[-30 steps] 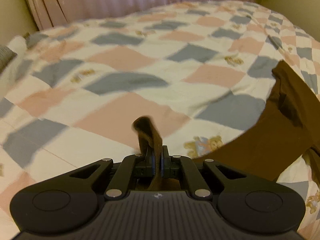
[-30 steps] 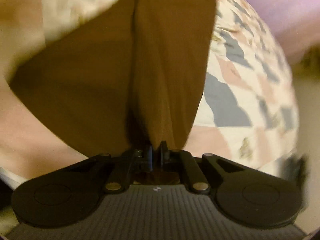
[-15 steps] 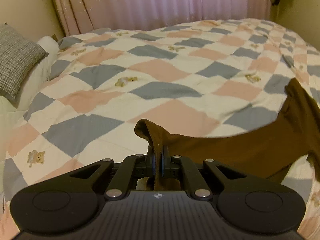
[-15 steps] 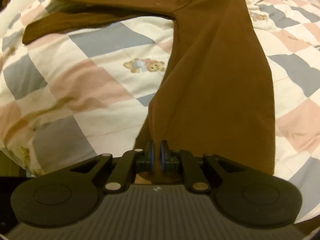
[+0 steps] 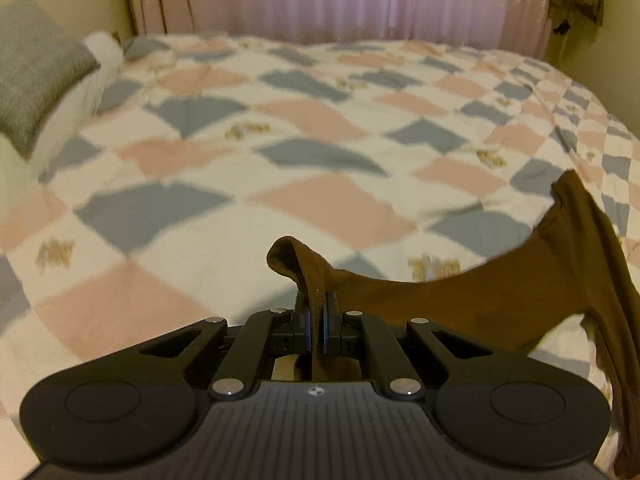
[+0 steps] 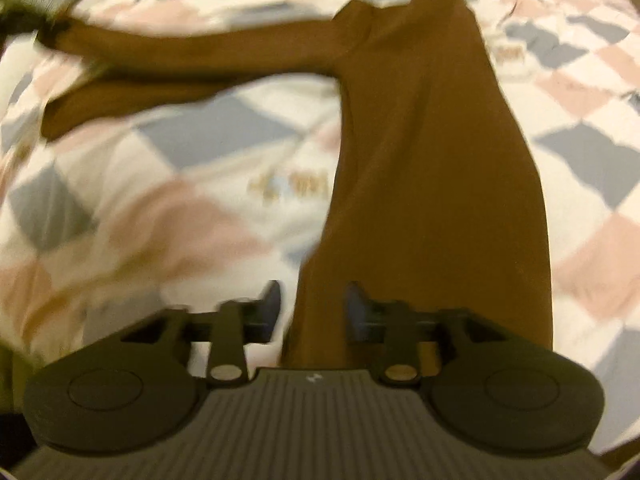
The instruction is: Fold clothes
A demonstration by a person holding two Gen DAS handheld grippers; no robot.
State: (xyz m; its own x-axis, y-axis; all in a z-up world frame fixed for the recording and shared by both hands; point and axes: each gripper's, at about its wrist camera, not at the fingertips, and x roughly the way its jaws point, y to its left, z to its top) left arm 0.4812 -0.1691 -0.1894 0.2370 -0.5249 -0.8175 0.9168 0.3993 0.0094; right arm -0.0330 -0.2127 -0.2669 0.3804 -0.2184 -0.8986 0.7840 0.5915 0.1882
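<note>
Two wrist cameras look down over a bed

The left view sits behind the left gripper (image 5: 316, 312), facing across the quilt (image 5: 320, 128) toward the far curtain (image 5: 340, 0), a pillow (image 5: 36, 68) at far left. The right view sits close behind the right gripper (image 6: 313, 310), tilted steeply down. Both views share the brown garment (image 6: 432, 184) and the quilt.

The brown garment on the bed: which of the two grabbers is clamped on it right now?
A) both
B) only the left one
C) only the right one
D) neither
B: the left gripper has its jaws shut on the brown garment, while the right gripper has just been opening, its pads clear of the cloth between them.
</note>
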